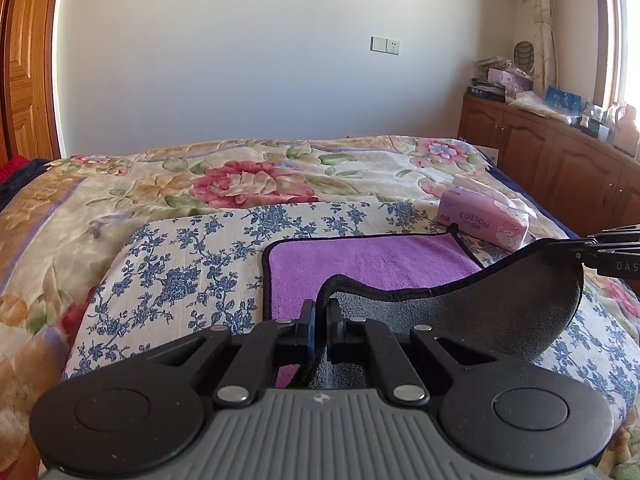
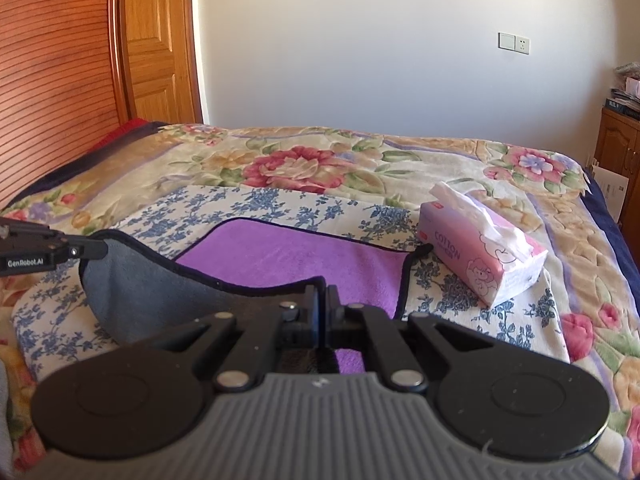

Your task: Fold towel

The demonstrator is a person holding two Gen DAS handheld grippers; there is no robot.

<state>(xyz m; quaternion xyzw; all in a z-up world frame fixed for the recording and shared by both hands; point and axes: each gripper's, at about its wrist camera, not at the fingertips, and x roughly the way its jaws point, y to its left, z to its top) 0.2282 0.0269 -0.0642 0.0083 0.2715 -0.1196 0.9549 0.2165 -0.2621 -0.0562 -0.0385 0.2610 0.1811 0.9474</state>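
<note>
One towel (image 1: 372, 264), purple on top and grey underneath with a dark hem, lies on a blue-flowered cloth (image 1: 180, 264) spread over the floral blanket (image 1: 248, 176) of one bed. Its near edge is lifted off the cloth between two grippers. The left gripper (image 1: 320, 316) has its fingers pinched narrow on one near corner, and the right gripper (image 2: 322, 304) has its fingers pinched narrow on the other, so the grey underside sags between them. One pink tissue pack (image 2: 480, 256) lies just beside the towel's far right corner. The left view alone shows the cabinet (image 1: 560, 160) piled with clutter and a curtain (image 1: 540, 20). The right view alone shows the slatted wooden headboard (image 2: 52, 80) and a white tissue (image 2: 460, 200) sticking out of the pack.
</note>
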